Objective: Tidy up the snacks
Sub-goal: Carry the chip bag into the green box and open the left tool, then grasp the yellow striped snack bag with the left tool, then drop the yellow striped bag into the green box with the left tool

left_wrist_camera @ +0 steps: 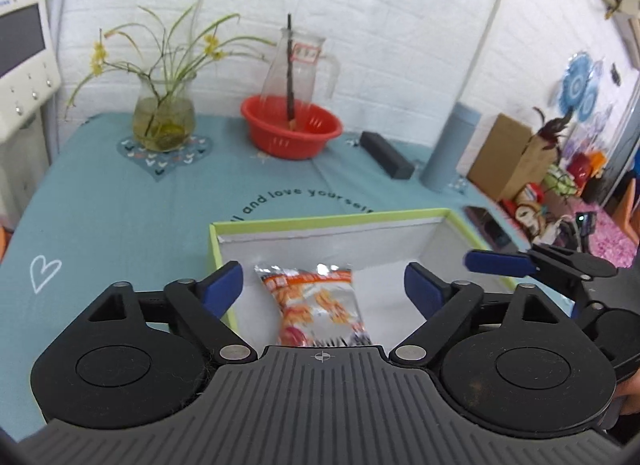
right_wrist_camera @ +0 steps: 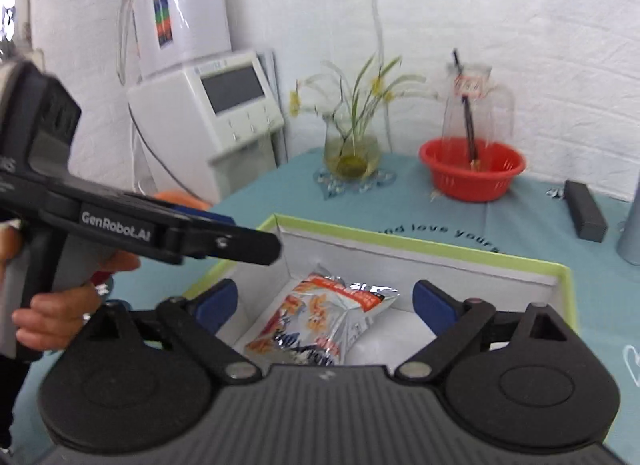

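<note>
Left gripper (left_wrist_camera: 323, 287) jaws apart, holding nothing; right gripper (right_wrist_camera: 325, 304) likewise apart and empty. Snack packet (left_wrist_camera: 320, 305) lying on the white floor of the green-rimmed box (left_wrist_camera: 320, 221), apparently flat. Box resting on the teal tablecloth (left_wrist_camera: 120, 205).

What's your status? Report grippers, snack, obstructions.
Left gripper open, empty. Right gripper open, empty. Snack bag lying loose in the box. Nothing in the way.
</note>
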Available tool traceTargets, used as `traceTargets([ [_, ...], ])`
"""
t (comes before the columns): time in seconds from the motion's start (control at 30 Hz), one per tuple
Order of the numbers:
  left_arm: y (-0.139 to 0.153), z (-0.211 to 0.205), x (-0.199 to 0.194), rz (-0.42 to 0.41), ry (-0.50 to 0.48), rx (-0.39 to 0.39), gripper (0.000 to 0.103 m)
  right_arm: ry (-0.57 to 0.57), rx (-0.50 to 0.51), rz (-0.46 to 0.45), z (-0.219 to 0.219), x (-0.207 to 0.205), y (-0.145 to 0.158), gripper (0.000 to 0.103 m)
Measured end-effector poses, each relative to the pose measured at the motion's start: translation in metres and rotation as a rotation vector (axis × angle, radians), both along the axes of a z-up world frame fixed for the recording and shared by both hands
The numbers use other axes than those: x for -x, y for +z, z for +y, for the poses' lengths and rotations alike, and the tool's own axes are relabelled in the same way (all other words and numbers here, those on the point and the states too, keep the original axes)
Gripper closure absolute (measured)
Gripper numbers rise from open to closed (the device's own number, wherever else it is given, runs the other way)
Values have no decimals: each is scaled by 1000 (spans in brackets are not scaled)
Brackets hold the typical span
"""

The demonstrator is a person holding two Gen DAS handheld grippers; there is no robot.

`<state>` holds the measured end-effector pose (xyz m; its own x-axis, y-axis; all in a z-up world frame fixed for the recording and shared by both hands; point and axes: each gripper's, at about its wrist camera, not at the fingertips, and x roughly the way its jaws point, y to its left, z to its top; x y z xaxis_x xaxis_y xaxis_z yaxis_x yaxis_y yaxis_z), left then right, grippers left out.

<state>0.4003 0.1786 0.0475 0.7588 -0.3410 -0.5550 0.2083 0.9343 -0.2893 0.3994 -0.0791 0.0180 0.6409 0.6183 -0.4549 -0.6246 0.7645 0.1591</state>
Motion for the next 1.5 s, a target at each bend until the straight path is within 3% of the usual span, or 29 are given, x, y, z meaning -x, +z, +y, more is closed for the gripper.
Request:
traceTargets([
  [0.07, 2, -5, 26, -11, -10, 25, 23, -25, -23, 13, -19, 29, -2, 1],
  [0.3, -10, -42, 120, -19, -87, 129, 23, -215, -14, 4, -73, 146, -22, 1],
  [0.53, -43, -95, 185, 82, -197, 204, 29, -261, 7, 71, -99, 232, -58, 1],
  [0.7, -49, -129, 187, 98, -266, 189, 38, -188, -29, 99, -90, 232, -78, 1],
  [0.83, -57, -152, 174, 154, -286, 136, 58, -173, -14, 99, -77, 222, -91, 1],
  [0.87, -60, -155, 172, 165, -294, 129, 58, -179, -24, 110, -77, 218, -95, 1],
  [0.93, -65, -162, 170, 177, -299, 110, 61, -195, -68, 175, -80, 209, -102, 1],
  [1.0, -68, -167, 168, 176, -304, 86, 74, -203, -138, 199, -86, 206, -107, 2],
  [1.03, -71, -168, 167, 191, -307, 75, 92, -213, -157, 209, -88, 205, -107, 16],
  [1.07, -73, -167, 167, 195, -298, 71, 98, -214, -183, 219, -90, 206, -105, 32],
  [1.13, -70, -160, 168, 187, -296, 102, 99, -194, -215, 227, -93, 209, -100, 37],
  [1.33, -38, -138, 172, 106, -300, 183, 99, -173, -144, 82, -78, 220, -60, 40],
  [1.5, -9, -120, 142, 43, -244, 190, 98, -122, -120, 3, -59, 185, -30, 40],
])
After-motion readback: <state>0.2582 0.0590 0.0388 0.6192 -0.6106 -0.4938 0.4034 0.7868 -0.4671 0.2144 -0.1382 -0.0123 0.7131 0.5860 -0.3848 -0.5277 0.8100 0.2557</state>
